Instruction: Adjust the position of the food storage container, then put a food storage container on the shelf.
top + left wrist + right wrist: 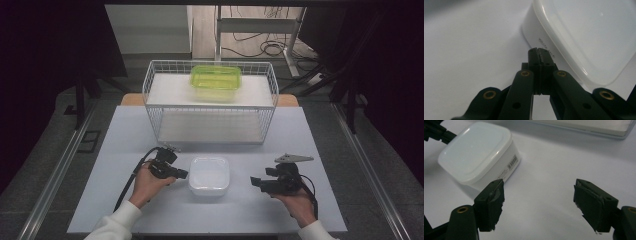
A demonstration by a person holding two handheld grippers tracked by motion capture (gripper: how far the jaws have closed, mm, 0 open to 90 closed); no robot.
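A white lidded plastic container point(209, 175) sits on the table between my two grippers. My left gripper point(183, 174) is at its left side, jaws shut with nothing between them. In the left gripper view the closed tips of that gripper point(539, 51) rest right at the container's point(584, 37) side wall by the printed label; contact cannot be told. My right gripper point(255, 183) is to the container's right, a short gap away, and open. In the right gripper view this gripper point(539, 188) has its jaws spread wide over bare table, with the container point(476, 152) ahead to the left.
A white wire rack point(210, 102) stands behind the container, with a green lidded box point(216, 77) on its upper shelf. The pale table point(125, 150) has open surface in front and to both sides. Cables lie on the floor behind.
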